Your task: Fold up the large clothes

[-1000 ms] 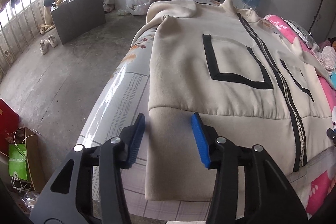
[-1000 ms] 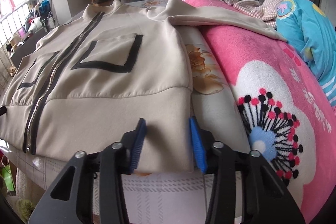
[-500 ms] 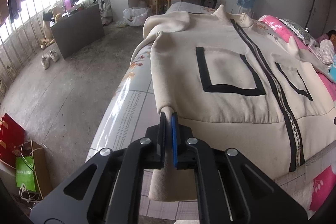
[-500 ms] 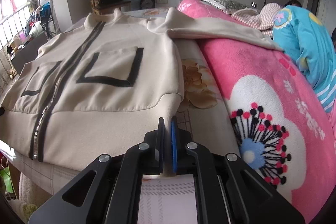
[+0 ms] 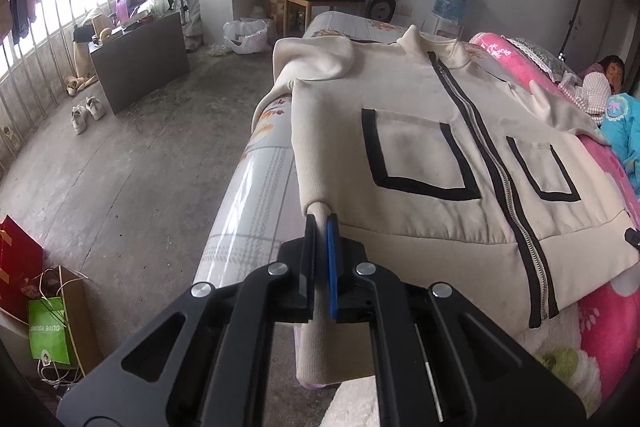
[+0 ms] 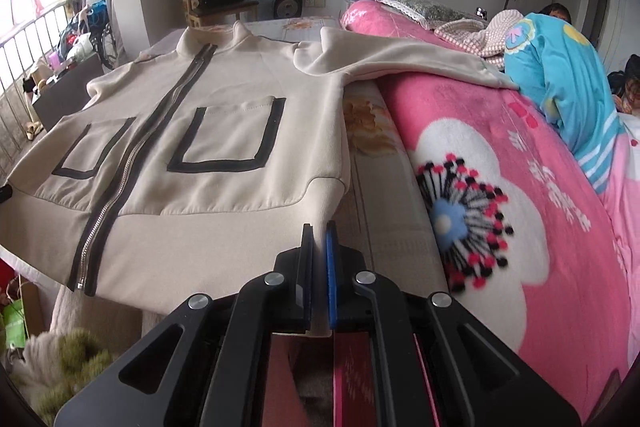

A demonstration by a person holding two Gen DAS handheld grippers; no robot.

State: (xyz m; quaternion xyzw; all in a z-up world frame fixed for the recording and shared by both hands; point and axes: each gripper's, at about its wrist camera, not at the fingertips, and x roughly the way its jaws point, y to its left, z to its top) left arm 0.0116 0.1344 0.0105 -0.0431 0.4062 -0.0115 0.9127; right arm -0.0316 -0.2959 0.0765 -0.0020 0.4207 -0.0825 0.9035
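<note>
Pinching jacket [image 5: 420, 147] hem corners at bed [image 5: 248, 195] foot edge, left gripper [image 5: 322, 227] and right gripper [image 6: 319, 233] jaws fully closed on cloth; we risk hem slipping if pull uneven.

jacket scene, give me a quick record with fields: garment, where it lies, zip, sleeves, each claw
garment: cream zip-front jacket with black-trimmed pockets
where it lies: spread front-up on the floral-sheeted bed, hem end toward the cameras
zip: black-edged metal zip, closed
sleeves: one stretched over the pink flower-print blanket; the other bunched at the bed's edge
left claw: shut on the hem corner at the bed's edge
right claw: shut on the hem corner beside the blanket
</note>
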